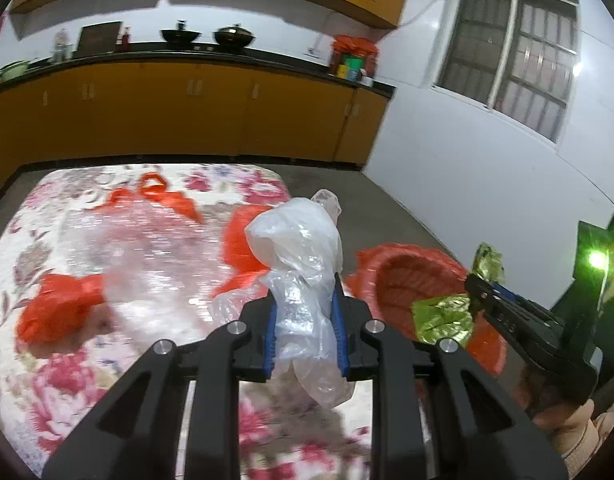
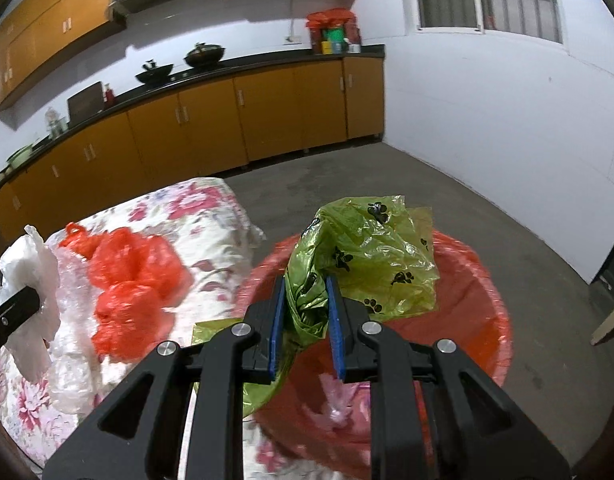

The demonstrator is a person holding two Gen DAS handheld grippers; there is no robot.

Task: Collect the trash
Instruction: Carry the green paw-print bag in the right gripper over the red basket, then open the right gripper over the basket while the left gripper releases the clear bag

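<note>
Pinching a crumpled clear plastic bag (image 1: pixel 297 264) between its blue pads, the left claw (image 1: pixel 305 312) fills the lower middle of the left wrist view; the bag bulges above the fingertips and hangs in a loose tail below them. Under it lies a surface covered with a floral cloth (image 1: pixel 47 380), blurred here. On the cloth rest a sheet of bubble wrap (image 1: pixel 147 264) and several red plastic bags (image 1: pixel 55 312), one at the left edge and another with handles near the upper middle of the cloth.

At the right of that same view the right claw (image 1: pixel 473 280) comes in from the lower right corner, gripping a green plastic bag (image 1: pixel 443 316) over the red-lined trash bin (image 1: pixel 391 280), which stands just beside the right edge of the surface.

In the right wrist view the right claw (image 2: pixel 305 312) is closed on the green plastic bag (image 2: pixel 367 256), which is printed with black paw marks; the bunched neck sits between the pads and the rest spreads up and to the right. It hangs above the open mouth of the trash bin (image 2: pixel 487 312), whose liner is red; some pale pink plastic lies inside near the bottom of the frame. To the left, the red plastic bags (image 2: pixel 135 280) sit heaped on the bubble wrap (image 2: pixel 71 368), and the left claw shows at the far left edge with the clear plastic bag (image 2: pixel 31 276).

Orange kitchen cabinets (image 2: pixel 211 128) under a dark counter line the far wall.
</note>
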